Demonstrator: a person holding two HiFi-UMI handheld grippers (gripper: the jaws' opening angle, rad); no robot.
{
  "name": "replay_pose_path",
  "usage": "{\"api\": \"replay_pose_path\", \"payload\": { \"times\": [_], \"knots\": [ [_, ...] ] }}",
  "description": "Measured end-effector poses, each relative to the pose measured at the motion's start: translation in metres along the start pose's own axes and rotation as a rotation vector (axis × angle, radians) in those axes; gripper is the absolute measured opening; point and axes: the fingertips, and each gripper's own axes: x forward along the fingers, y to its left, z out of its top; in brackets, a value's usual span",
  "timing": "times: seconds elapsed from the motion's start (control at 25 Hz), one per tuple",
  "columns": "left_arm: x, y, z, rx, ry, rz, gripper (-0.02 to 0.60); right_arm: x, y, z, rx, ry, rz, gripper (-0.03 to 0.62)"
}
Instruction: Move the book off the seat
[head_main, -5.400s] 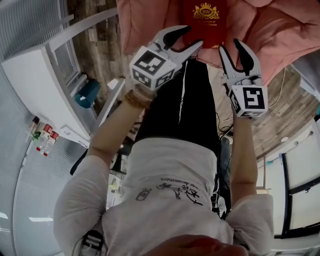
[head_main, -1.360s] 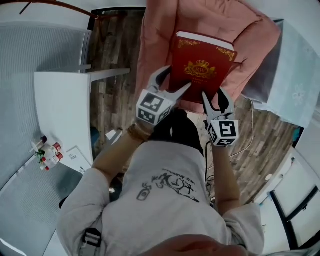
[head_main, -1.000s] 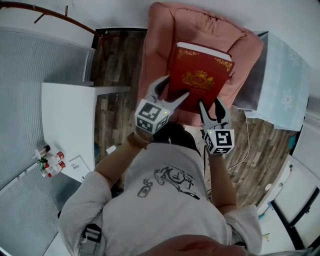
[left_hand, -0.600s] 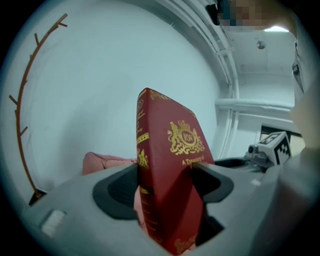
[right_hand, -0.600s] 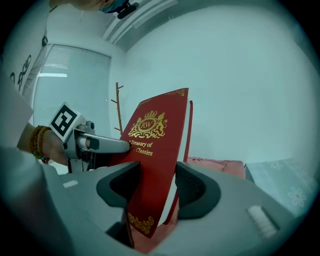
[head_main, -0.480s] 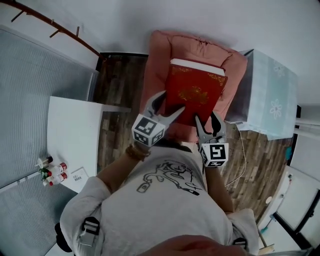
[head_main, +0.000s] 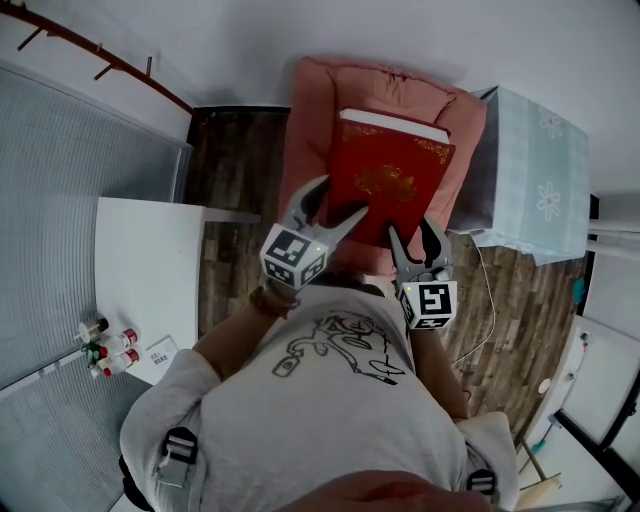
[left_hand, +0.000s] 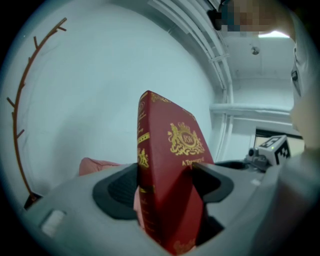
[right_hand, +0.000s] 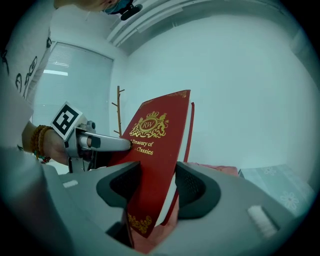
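Observation:
A thick red book (head_main: 395, 170) with a gold crest is held up in the air above the pink cushioned seat (head_main: 310, 110). My left gripper (head_main: 340, 200) is shut on its lower left corner, at the spine. My right gripper (head_main: 412, 235) is shut on its lower right edge, at the pages. In the left gripper view the book (left_hand: 170, 165) stands upright between the dark pads (left_hand: 117, 187). The right gripper view shows the same book (right_hand: 160, 140) clamped between that gripper's jaws, with the left gripper (right_hand: 95, 142) pinching the cover's far side.
A side table under a pale blue flowered cloth (head_main: 530, 170) stands right of the seat. A white desk (head_main: 145, 270) with small bottles (head_main: 105, 345) is at the left. A branch-shaped coat rack (head_main: 100, 60) hangs on the wall. The floor is wood plank (head_main: 235, 170).
Both grippers have risen with the book still clamped. The book has come off the seat cushion, and the seat and floor look farther below.

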Motion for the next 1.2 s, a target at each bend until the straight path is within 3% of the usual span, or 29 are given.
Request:
{"api": "replay_pose_path", "payload": {
  "times": [0.28, 0.64, 0.84, 1.0, 1.2],
  "knots": [
    [0.006, -0.019, -0.011, 0.011, 0.038, -0.114, 0.337, -0.024, 0.001, -0.013, 0.041, 0.009, -0.105, 0.224],
    [0.038, -0.086, -0.023, 0.033, 0.081, -0.307, 0.336, -0.088, -0.029, -0.03, 0.097, 0.005, -0.311, 0.224],
    [0.071, -0.158, -0.039, 0.038, 0.121, -0.436, 0.336, -0.153, -0.065, -0.048, 0.135, -0.004, -0.442, 0.224],
    [0.089, -0.234, -0.054, 0.072, 0.155, -0.571, 0.336, -0.222, -0.086, -0.069, 0.179, -0.027, -0.577, 0.224],
    [0.106, -0.329, -0.071, 0.108, 0.188, -0.689, 0.337, -0.307, -0.114, -0.092, 0.223, -0.045, -0.701, 0.224]
  ]
}}
